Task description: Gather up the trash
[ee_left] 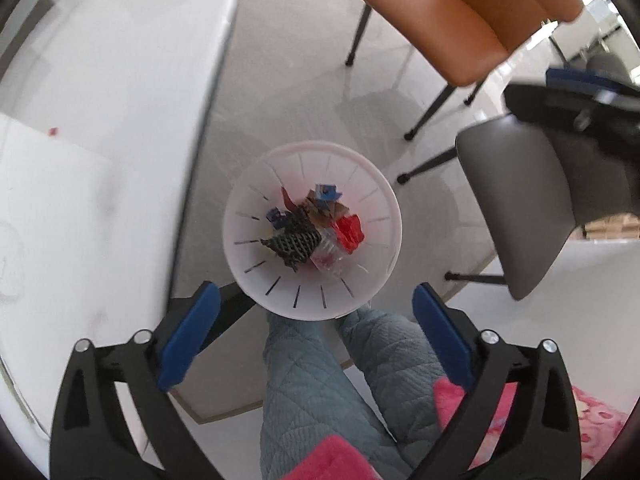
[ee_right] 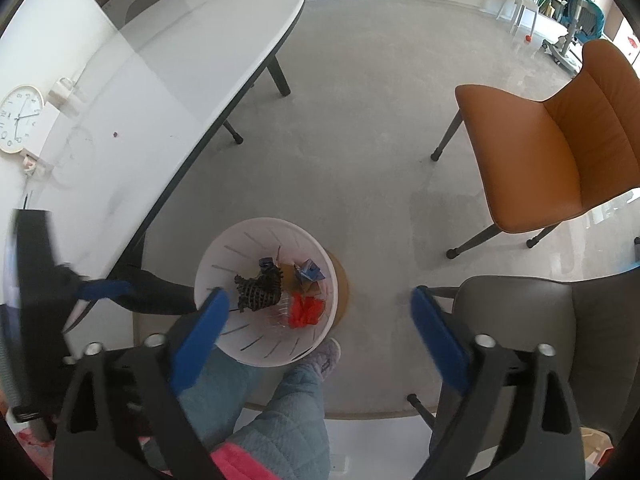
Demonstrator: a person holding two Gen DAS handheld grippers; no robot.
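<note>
A white slotted trash bin [ee_left: 256,280] stands on the floor beside the white table. It holds several pieces of trash: a black mesh piece [ee_left: 294,242], a red wrapper [ee_left: 350,232], blue scraps [ee_left: 326,193] and clear plastic. My left gripper [ee_left: 316,300] is open and empty, high above the bin's near rim. In the right wrist view the bin [ee_right: 240,344] lies below and left of centre. My right gripper [ee_right: 320,304] is open and empty above the bin's right edge. The left gripper's body [ee_right: 36,280] shows at the left edge there. The right gripper's body [ee_left: 576,108] shows at the right edge of the left wrist view.
The white oval table [ee_right: 160,80] with a small red speck [ee_right: 115,134] runs along the left. An orange chair [ee_right: 560,152] and a grey chair [ee_right: 532,344] stand to the right. The person's quilted blue legs [ee_left: 320,384] are below the bin. A clock [ee_right: 20,118] hangs on the wall.
</note>
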